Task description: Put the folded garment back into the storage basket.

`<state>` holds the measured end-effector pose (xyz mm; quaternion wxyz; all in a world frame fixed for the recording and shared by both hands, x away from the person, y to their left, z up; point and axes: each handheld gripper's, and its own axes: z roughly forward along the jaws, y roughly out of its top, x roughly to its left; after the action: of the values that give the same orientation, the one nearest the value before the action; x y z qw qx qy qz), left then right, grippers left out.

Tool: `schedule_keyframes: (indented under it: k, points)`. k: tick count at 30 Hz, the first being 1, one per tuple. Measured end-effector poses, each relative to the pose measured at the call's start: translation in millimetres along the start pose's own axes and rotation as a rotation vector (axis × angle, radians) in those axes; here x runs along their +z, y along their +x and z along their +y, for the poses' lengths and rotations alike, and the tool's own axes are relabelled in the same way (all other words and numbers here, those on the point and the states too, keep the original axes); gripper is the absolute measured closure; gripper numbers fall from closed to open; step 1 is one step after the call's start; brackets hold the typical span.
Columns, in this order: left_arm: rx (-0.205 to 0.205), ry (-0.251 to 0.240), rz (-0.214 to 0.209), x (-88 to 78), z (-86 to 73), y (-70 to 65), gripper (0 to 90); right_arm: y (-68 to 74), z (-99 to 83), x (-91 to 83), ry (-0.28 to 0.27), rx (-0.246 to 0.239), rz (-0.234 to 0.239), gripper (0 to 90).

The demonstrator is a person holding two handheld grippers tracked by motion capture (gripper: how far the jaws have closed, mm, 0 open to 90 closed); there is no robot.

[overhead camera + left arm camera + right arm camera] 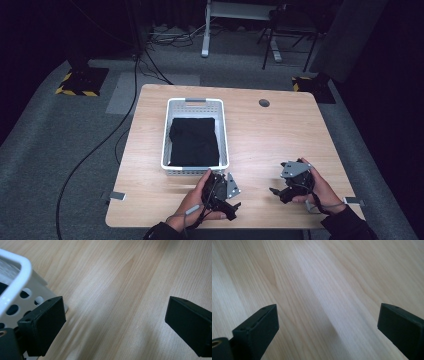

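- Centrally on the table [280,130]: white basket [195,105], lengthwise — black cloth [194,141] folded flat inside, covering its floor.
- Left gripper [115,322] held low at the near edge, just beside the basket's near right corner; jaws spread wide, nothing between them but bare wood.
- Right gripper [328,326] held near the table's near right side, well apart from the basket; jaws likewise released — wood grain alone below.
- Left hand [192,202] and right hand [320,187] each wrapped round a gripper body.

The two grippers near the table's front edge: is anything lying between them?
No. In the high view, only bare wooden table separates the left gripper from the right gripper.
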<state>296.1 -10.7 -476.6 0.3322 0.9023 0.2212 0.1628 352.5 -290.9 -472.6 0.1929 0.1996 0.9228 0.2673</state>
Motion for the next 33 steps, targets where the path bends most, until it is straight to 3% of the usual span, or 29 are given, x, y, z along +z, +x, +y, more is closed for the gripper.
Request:
schedule_keyframes:
  k: [12,17,22,33]
  points:
    - [-0.057,0.027,-0.029,14.6,-13.5,5.3,2.9,-2.6,-51.5,-7.7,-0.011,0.080,0.008,2.9]
    - [-0.078,0.051,-0.036,19.5,-22.2,6.6,3.2,-3.2,-71.3,-13.2,-0.063,0.159,0.054,1.6]
    - [-0.141,0.007,-0.089,21.8,-32.8,14.0,1.3,-7.4,-95.7,-16.7,-0.131,0.271,0.095,0.5]
    - [-0.139,0.007,-0.087,21.4,-33.4,14.6,0.4,-8.2,-101.0,-20.2,-0.126,0.302,0.068,0.5]
